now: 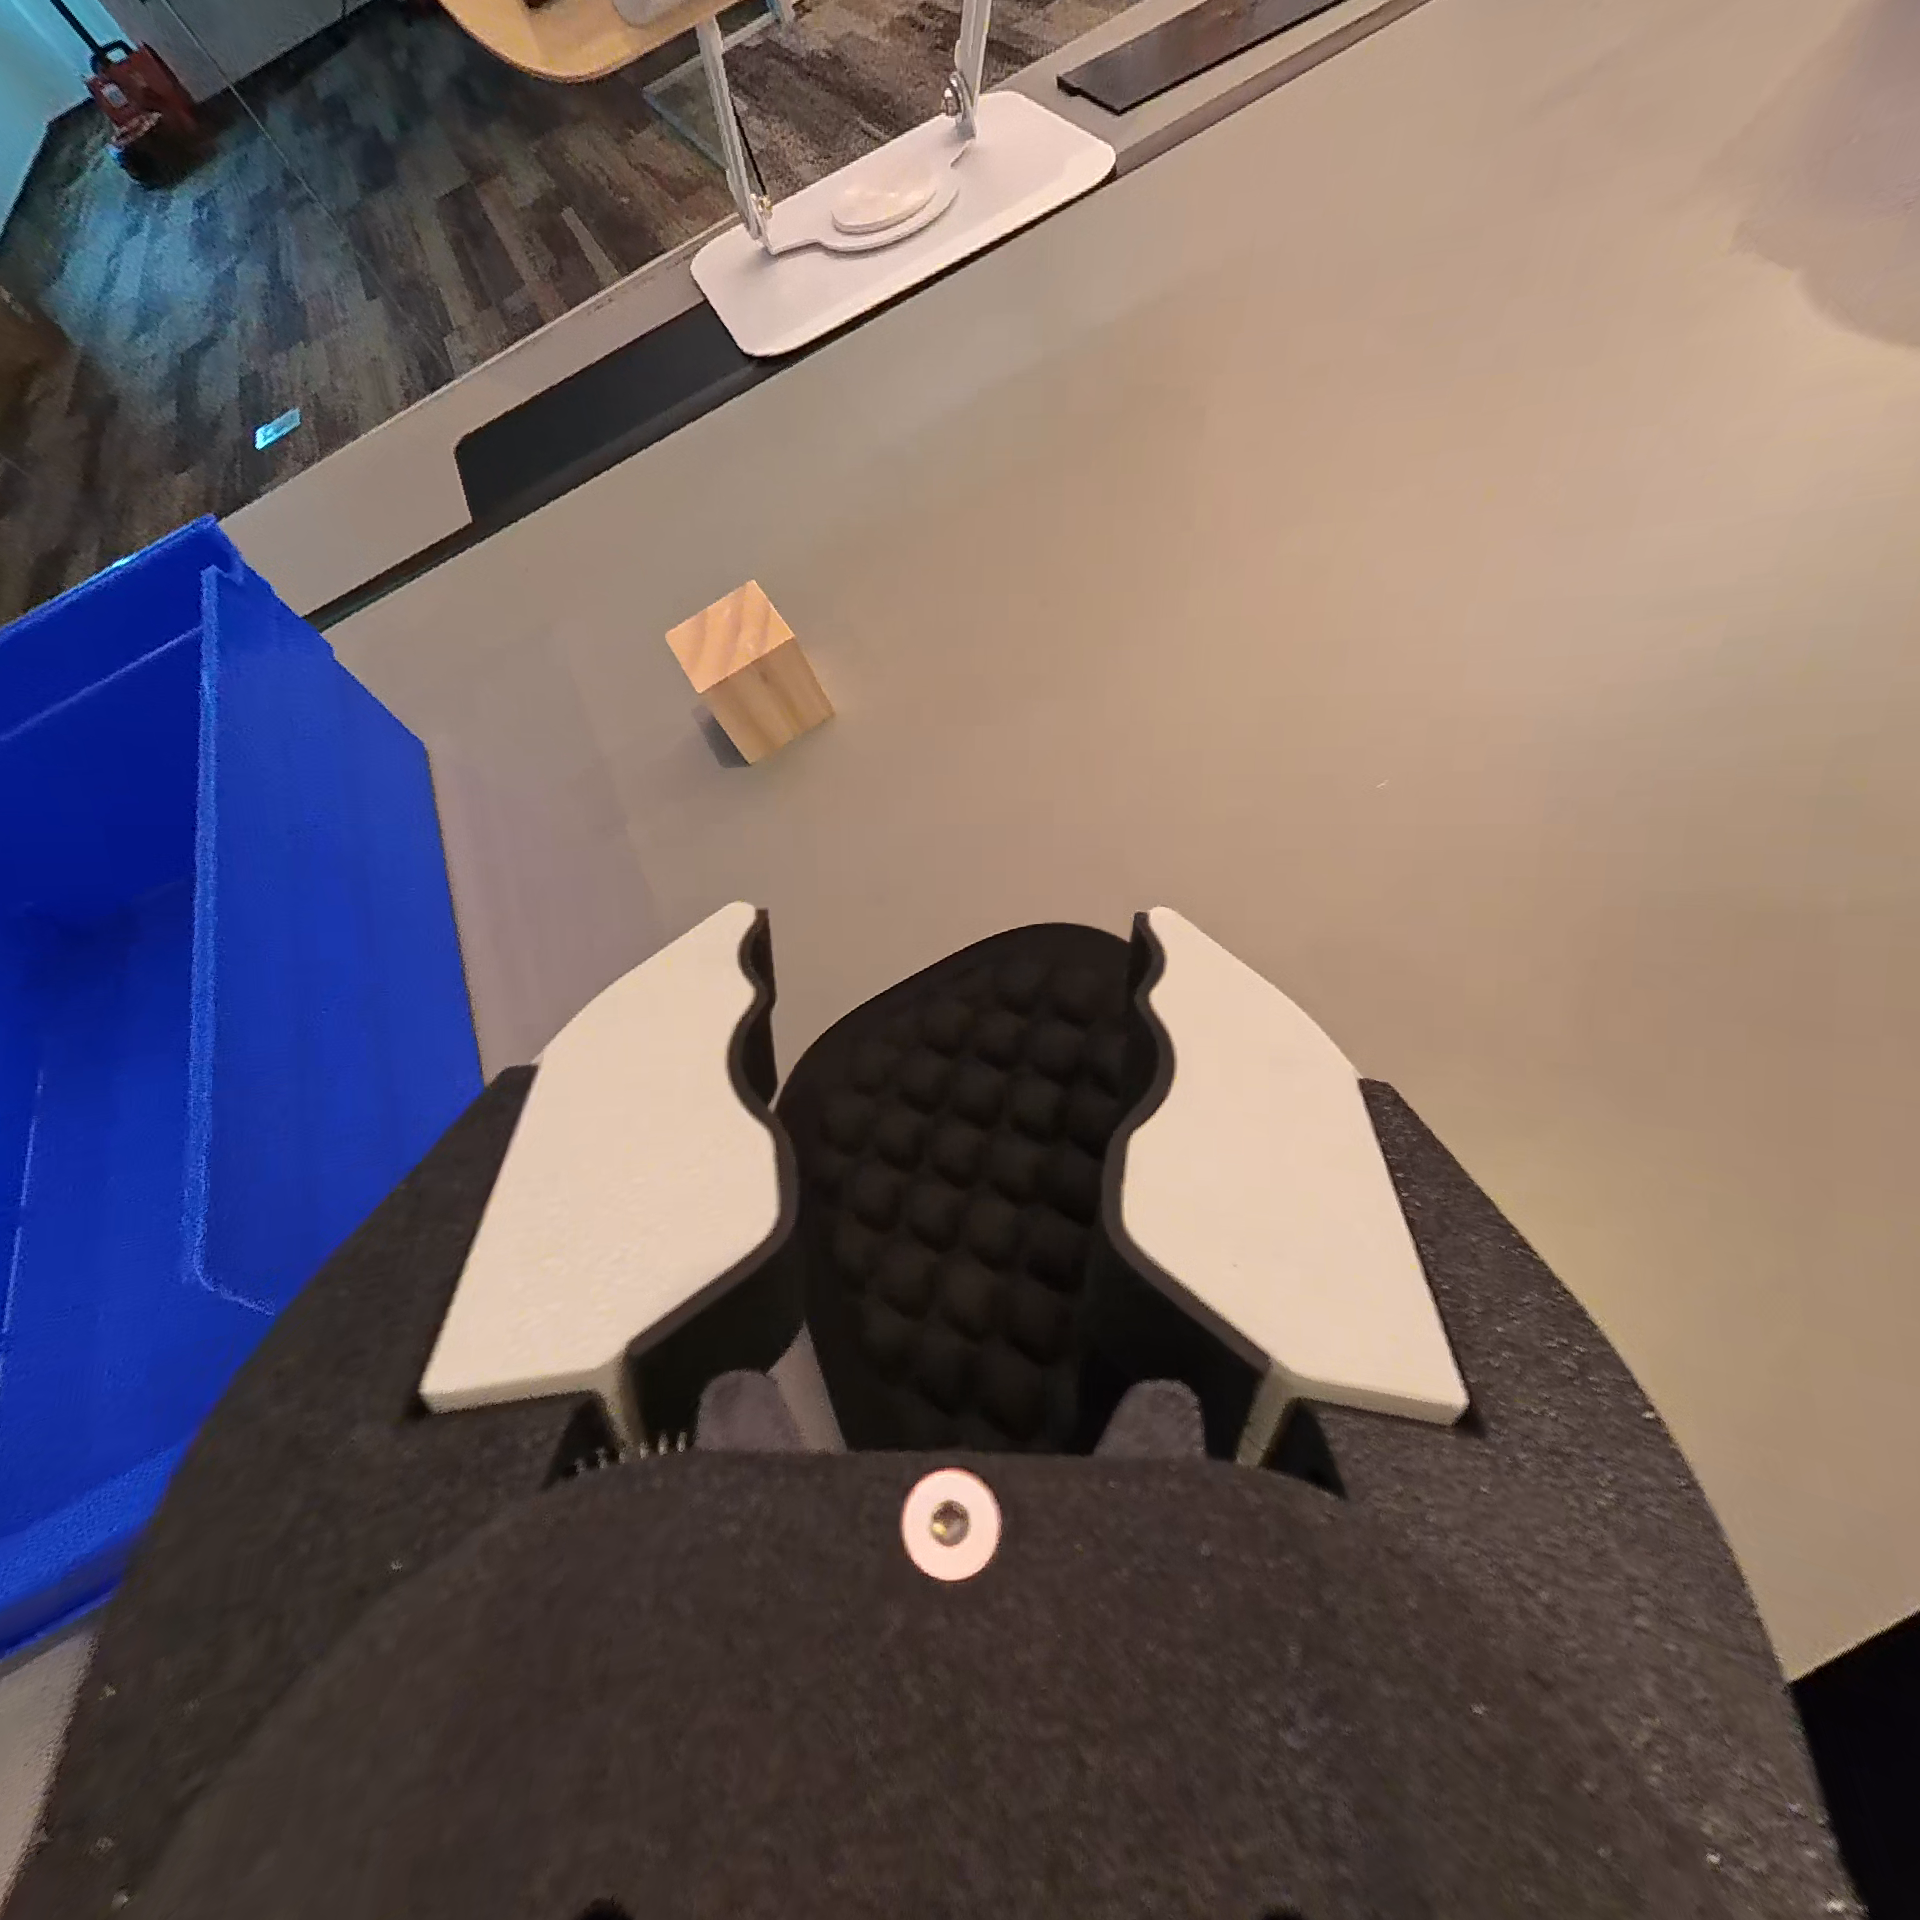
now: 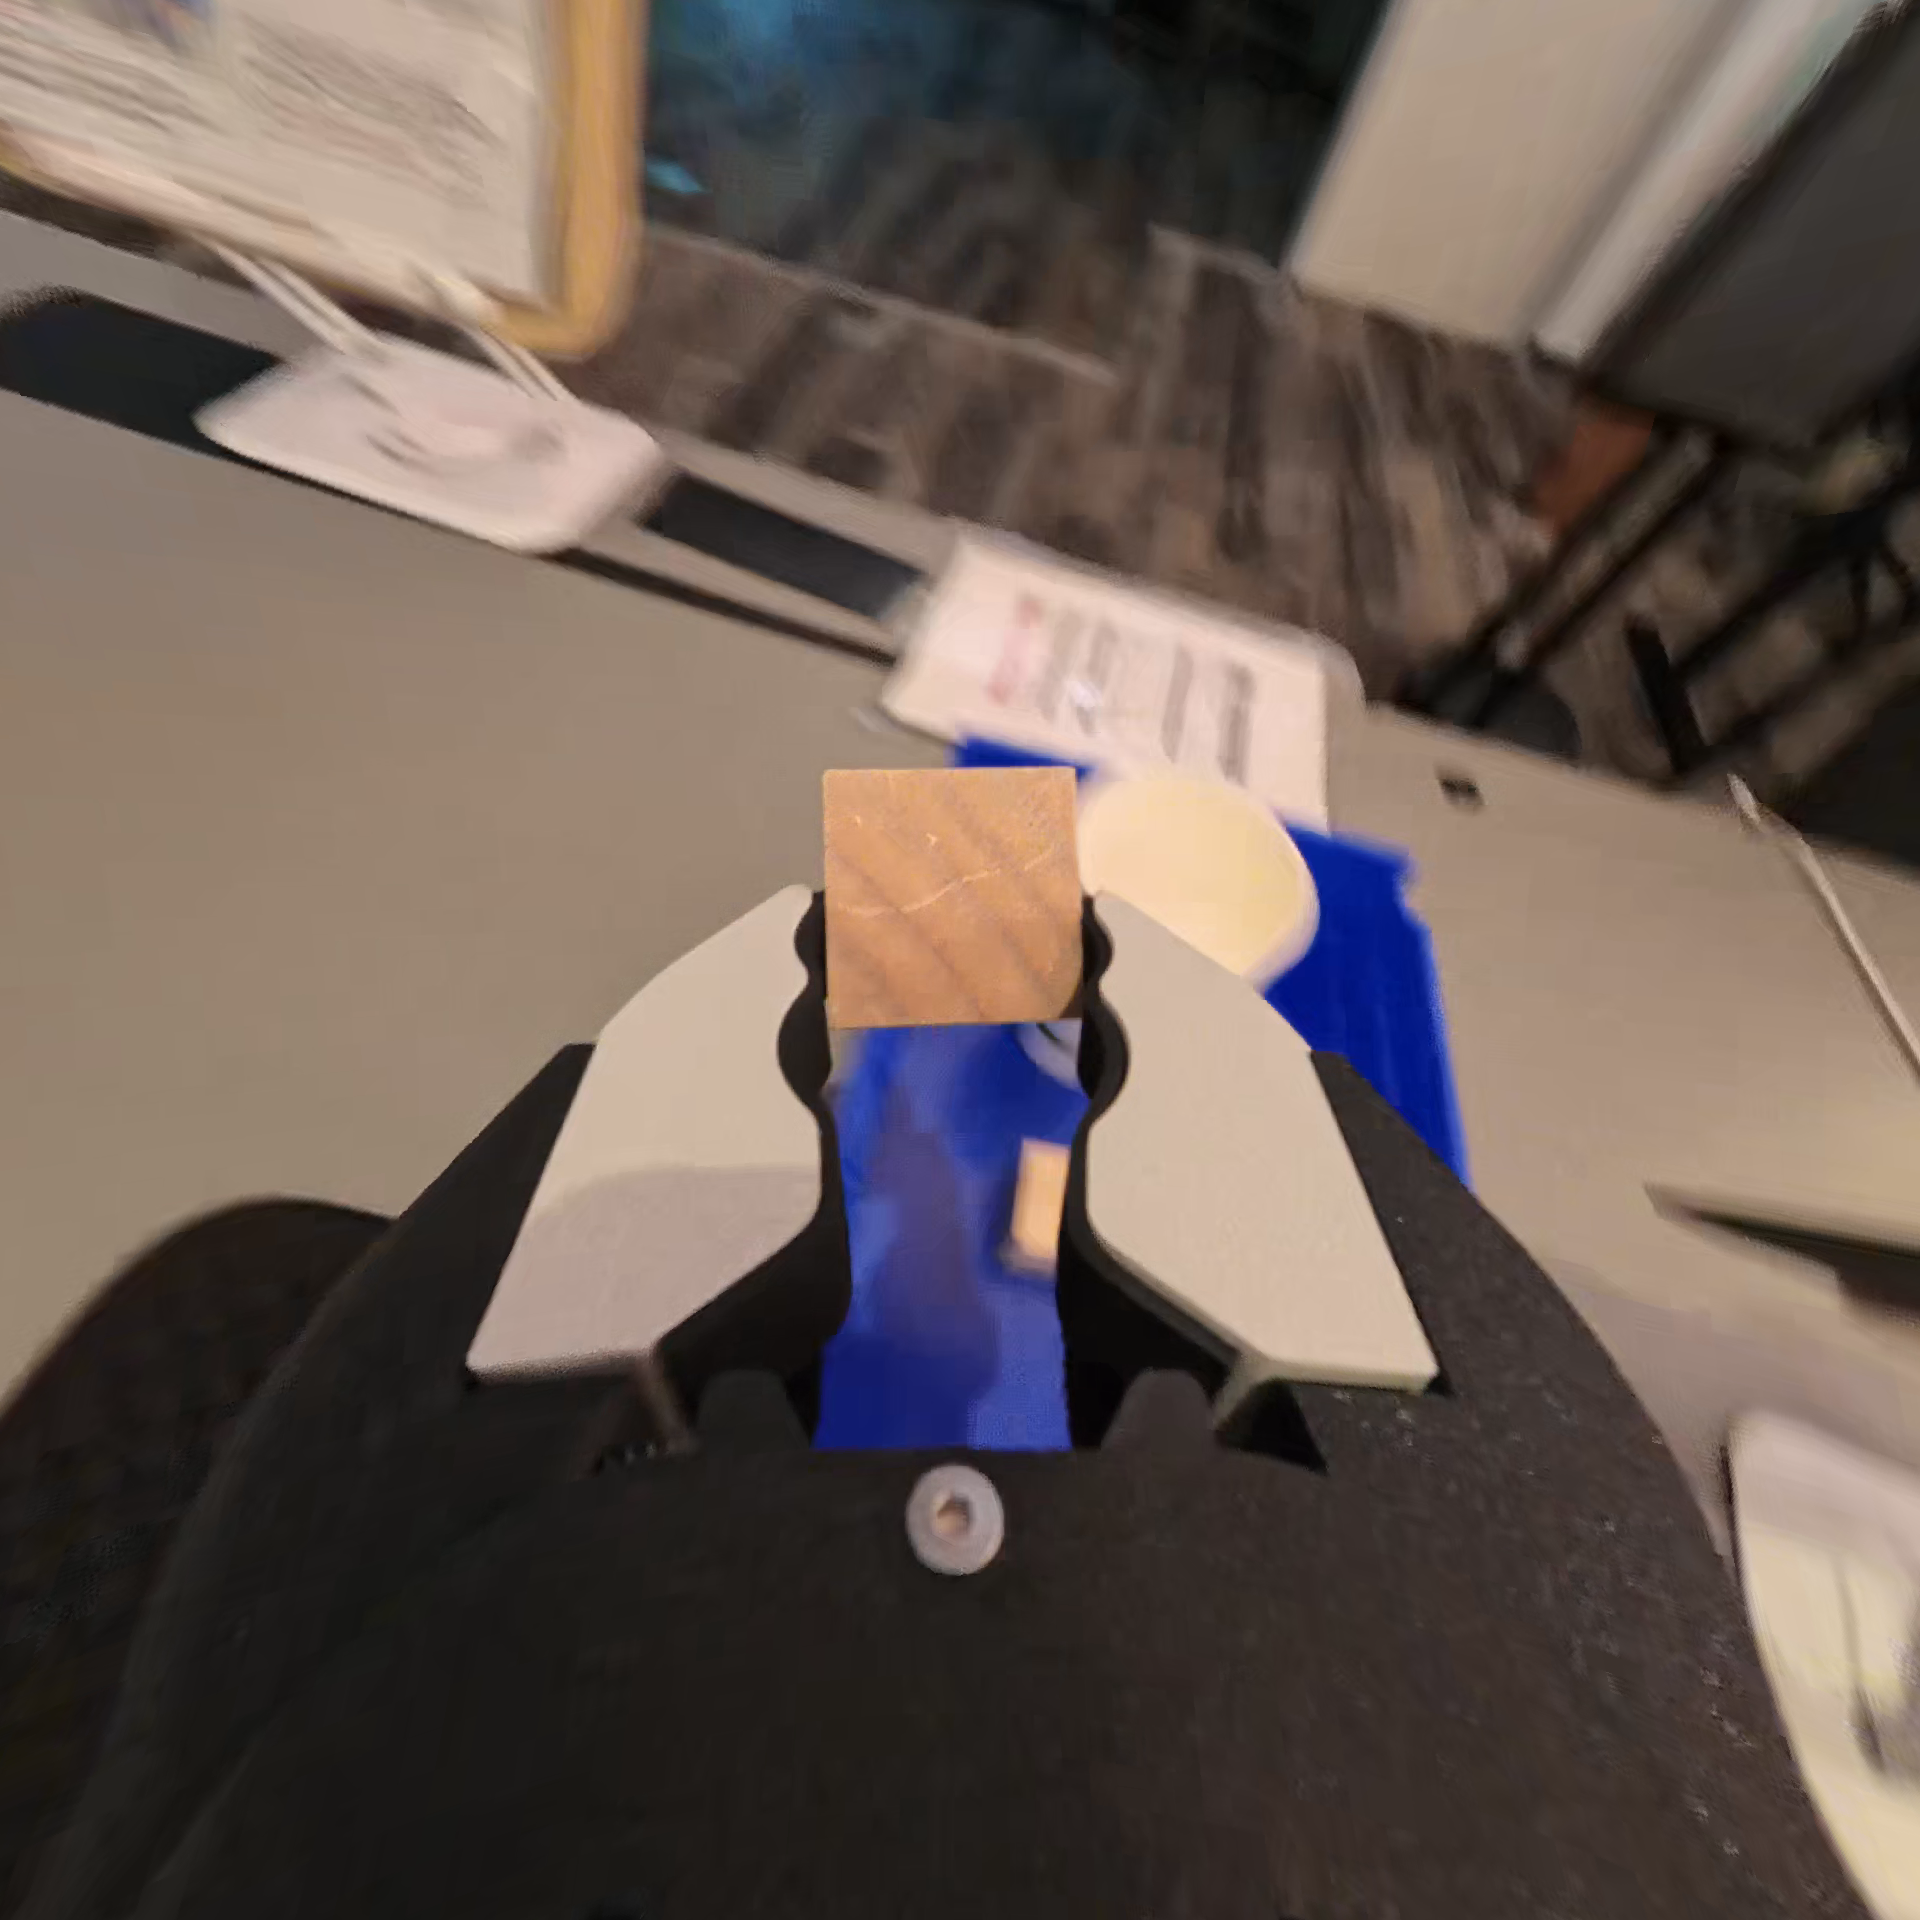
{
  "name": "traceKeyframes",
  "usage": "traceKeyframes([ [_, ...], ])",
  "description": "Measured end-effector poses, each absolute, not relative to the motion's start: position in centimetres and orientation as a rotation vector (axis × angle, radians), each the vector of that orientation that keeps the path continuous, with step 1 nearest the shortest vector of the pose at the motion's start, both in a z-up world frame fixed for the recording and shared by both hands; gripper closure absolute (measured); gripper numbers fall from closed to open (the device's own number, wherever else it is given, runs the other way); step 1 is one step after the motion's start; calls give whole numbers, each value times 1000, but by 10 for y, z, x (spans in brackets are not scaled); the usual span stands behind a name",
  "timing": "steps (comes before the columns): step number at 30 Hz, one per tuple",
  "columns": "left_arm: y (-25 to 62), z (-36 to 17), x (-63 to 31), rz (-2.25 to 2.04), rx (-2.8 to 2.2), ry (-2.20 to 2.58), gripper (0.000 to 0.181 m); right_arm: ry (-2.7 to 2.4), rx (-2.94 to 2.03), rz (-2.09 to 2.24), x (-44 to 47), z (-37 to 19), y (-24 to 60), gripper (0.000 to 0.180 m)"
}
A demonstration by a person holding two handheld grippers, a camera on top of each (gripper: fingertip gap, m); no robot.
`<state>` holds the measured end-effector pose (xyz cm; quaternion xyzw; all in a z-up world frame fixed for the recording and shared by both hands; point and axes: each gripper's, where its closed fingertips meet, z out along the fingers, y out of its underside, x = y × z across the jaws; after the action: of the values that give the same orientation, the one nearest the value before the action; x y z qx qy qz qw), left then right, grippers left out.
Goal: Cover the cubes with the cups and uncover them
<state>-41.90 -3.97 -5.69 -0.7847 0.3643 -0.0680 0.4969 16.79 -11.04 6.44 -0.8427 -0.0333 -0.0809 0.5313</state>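
Observation:
In the left wrist view a light wooden cube (image 1: 748, 670) stands on the grey table (image 1: 1351, 623), ahead of my left gripper (image 1: 951, 920) and a little to its left. That gripper is open and empty, with a black dimpled pad showing between the fingers. In the blurred right wrist view my right gripper (image 2: 951, 904) is shut on a second wooden cube (image 2: 951, 894) and holds it above a blue bin (image 2: 1351, 987). A cream cup (image 2: 1195, 883) lies in that bin just right of the held cube. Another small wooden cube (image 2: 1039, 1210) lies on the bin floor.
A blue bin (image 1: 208, 935) stands close to the left of my left gripper. A white stand base (image 1: 904, 218) sits at the table's far edge, with floor beyond. A printed sheet (image 2: 1122, 675) lies behind the right-hand bin. A white object (image 2: 1829, 1610) shows at the lower right.

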Motion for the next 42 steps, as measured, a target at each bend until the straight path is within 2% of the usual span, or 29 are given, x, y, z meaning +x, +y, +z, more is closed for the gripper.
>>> traceKeyframes([
  [3, -39, -58, -416, -170, -1900, 890, 116, 82, -2196, -253, 238, 6, -146, 135],
  [8, -37, -58, -409, -173, -1899, 907, 116, 211, -2446, -228, 280, -79, -176, 135],
  [14, -39, -57, -410, -147, -1901, 922, 116, 263, -2637, -241, 293, -123, -182, 134],
  [35, -42, -52, -414, -162, -1894, 907, 118, 366, -2940, -126, 290, -142, -194, 134],
  [42, -43, -49, -423, -159, -1892, 885, 117, 352, -2767, -166, 284, -98, -189, 131],
])
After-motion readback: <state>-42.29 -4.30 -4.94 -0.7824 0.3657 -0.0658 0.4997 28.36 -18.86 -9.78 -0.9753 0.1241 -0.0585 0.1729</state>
